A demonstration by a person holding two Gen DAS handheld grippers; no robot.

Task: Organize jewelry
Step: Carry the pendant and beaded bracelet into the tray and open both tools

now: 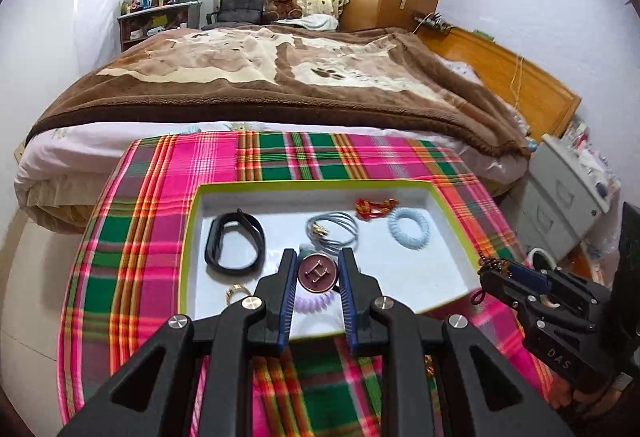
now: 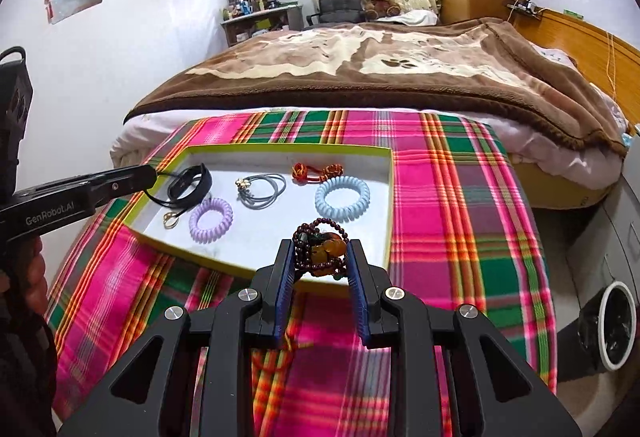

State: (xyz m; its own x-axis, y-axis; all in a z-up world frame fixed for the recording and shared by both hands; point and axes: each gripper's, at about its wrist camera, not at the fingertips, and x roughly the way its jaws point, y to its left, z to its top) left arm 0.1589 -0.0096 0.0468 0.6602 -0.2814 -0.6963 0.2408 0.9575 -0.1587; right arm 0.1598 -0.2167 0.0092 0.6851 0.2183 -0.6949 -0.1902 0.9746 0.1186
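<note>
Lying already in the white box [image 1: 192, 221] on the checked cloth [image 1: 140, 237], from left to right: a black band [image 1: 234, 243], a gold ring [image 1: 236, 293] near the front edge, a purple coil [image 1: 316, 303], a bundle of grey cords [image 1: 334, 233], a red knotted cord [image 1: 374, 207] at the back wall, and a blue coil [image 1: 408, 227]. Judging from this, being well along with the sorting: six pieces inside, two more being carried in the grippers, and nothing else showing loose on the cloth.

Holding a round dark-red disc [image 1: 318, 273] with a metal letter H in the left gripper [image 1: 316, 261], both pads pressing on its edge. Hanging over the front part of the box, the disc just above the purple coil. Trailing a thin black cord [image 2: 160, 201] from the fingers, as the right wrist view is showing. Pointing forward and slanting down, with a hand [image 2: 30, 265] gripping the handle.

Clamping a string of dark-red beads [image 2: 320, 245] with orange pieces in the right gripper [image 2: 320, 249], the bunch filling the gap between the pads. Hovering at the front right edge of the box, also slanting down, beside the left gripper but apart from it.

Remaining, by my judgement: setting both pieces down on the bare white floor in the front right part and letting go.
</note>
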